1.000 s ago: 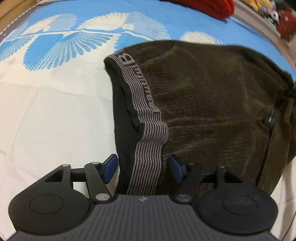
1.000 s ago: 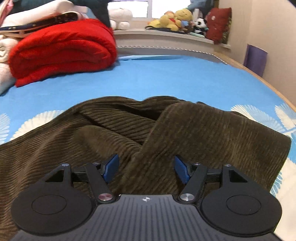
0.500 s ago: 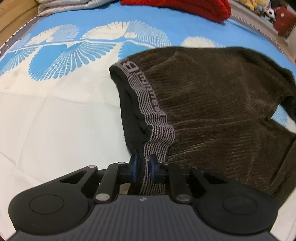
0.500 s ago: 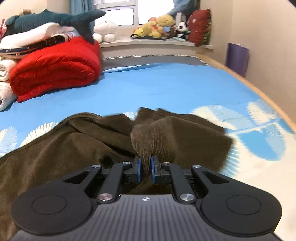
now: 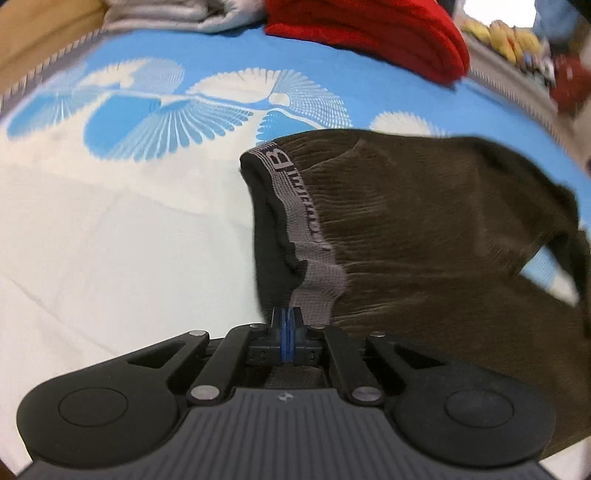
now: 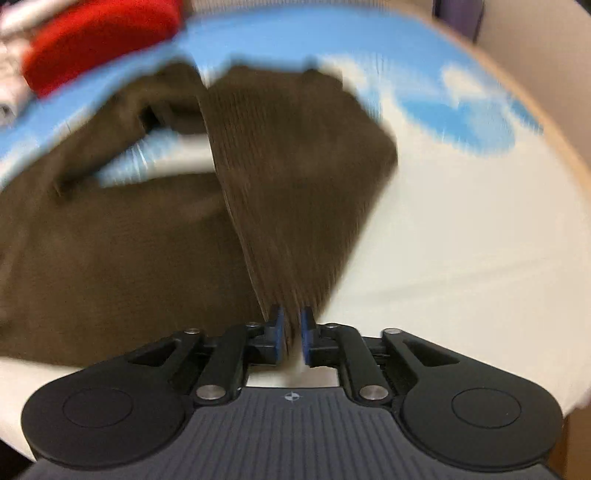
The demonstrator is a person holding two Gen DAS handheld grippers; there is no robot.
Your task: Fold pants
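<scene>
Left gripper: our left gripper [image 5: 285, 325] is black plastic with blue pads. Its fingers are pressed tight together on the edge of the waistband [image 5: 303, 236].
Right gripper: our right gripper [image 6: 292, 334] looks the same. Its blue pads pinch a thin bunch of the brown cloth, with only a small gap between them.
Pants: the pants [image 5: 436, 236] are dark brown and soft, with thin ribbed lines like corduroy. They lie on the bed in front of us, and both pinched edges are pulled toward us.
Waistband: it is a stretchy gray strip with fine stripes and dark letters. Only the left view shows it. Beside it we see the black inside of the pants.
Pant leg: the right view shows a long leg [image 6: 295, 177] running up from the pads. It is blurry.
Bed sheet: the sheet [image 5: 110, 236] is smooth, cream near us and blue farther off, with white fan shapes.
Blanket: far back sits a thick red blanket [image 5: 369, 33], rolled and fuzzy. Both views show it.
Toys: only the left view shows blurry yellow toys [image 5: 502, 33] at the far right.
</scene>
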